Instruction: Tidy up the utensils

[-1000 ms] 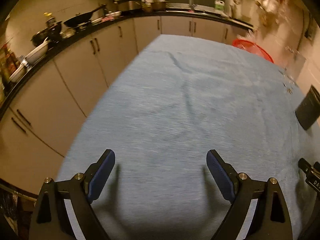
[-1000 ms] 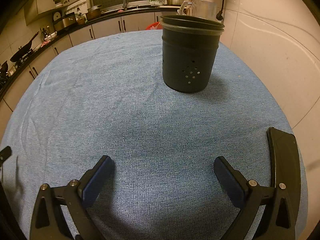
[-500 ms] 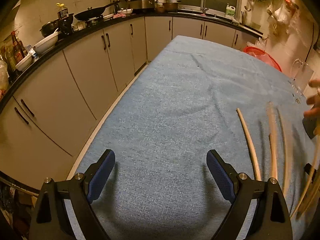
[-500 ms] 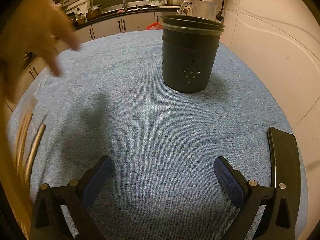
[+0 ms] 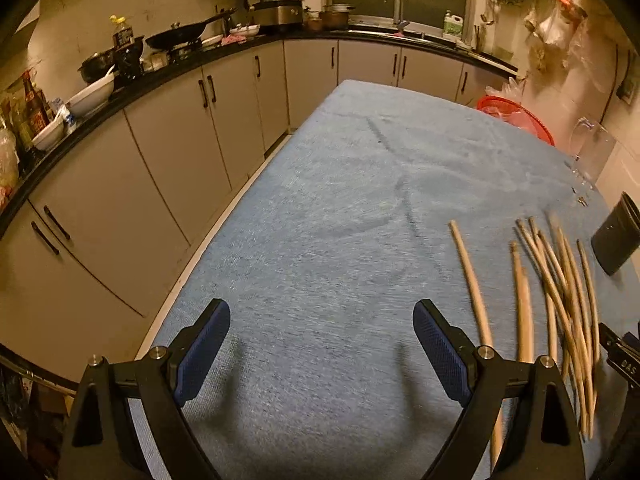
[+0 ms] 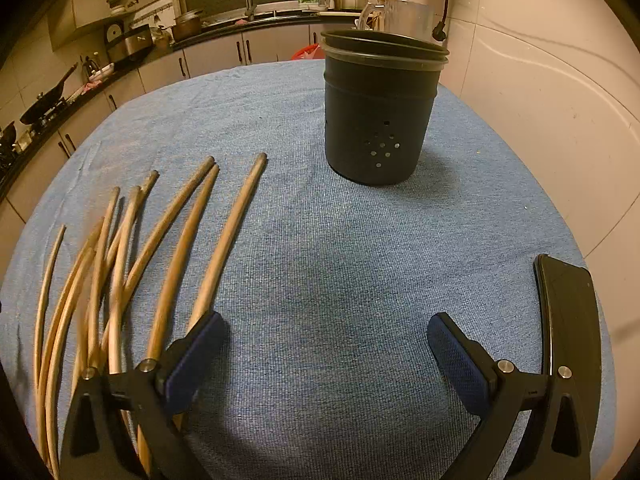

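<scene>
Blue-padded tongs [image 5: 322, 354] [image 6: 326, 354] wide apart, empty

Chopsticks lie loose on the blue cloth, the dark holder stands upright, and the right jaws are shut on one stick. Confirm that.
Not quite: the right gripper is open and holds nothing, as the right wrist view shows. The chopsticks do lie loose on the blue cloth, and the dark holder stands upright.

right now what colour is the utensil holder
Black utensil holder with small drain holes; the right wrist view shows it best.
</scene>
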### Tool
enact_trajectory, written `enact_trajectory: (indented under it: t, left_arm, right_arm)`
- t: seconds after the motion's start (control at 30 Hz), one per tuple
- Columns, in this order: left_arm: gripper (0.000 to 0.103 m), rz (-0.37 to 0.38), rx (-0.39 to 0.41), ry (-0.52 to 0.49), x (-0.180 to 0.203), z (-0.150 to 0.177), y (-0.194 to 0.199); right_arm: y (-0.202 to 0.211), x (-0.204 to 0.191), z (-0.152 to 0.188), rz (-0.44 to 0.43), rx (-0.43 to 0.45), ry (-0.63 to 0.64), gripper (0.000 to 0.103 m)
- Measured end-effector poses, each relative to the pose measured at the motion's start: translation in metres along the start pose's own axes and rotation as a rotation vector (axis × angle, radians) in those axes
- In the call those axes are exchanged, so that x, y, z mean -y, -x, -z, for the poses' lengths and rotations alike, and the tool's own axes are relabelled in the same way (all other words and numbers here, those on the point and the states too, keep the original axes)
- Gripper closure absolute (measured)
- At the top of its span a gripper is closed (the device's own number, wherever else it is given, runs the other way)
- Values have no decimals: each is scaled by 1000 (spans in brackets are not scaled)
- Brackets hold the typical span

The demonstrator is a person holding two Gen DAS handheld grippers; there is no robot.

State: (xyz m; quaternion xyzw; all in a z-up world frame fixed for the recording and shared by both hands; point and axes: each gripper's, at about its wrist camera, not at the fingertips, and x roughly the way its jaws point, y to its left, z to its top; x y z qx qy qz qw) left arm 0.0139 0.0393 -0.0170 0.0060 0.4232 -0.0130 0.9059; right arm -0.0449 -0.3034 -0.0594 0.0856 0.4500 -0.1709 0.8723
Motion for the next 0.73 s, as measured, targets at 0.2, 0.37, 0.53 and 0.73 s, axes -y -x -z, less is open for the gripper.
enact_trajectory:
  t: [0.2, 0.37, 0.53, 0.73]
  left_arm:
    - [10, 11, 21, -37, 17, -3, 13]
    - [10, -36, 81, -44, 34, -5, 29]
    - [10, -29, 77, -47, 42, 0, 40]
    - [10, -18, 64, -84, 53, 7, 45]
  right_arm:
    - [0, -1, 1, 0, 0, 0, 1]
    - [0, -1, 2, 0, 1, 0, 1]
    - [0, 1, 2, -1, 0, 0, 1]
    - [-1, 3, 0, -1, 0, 1, 0]
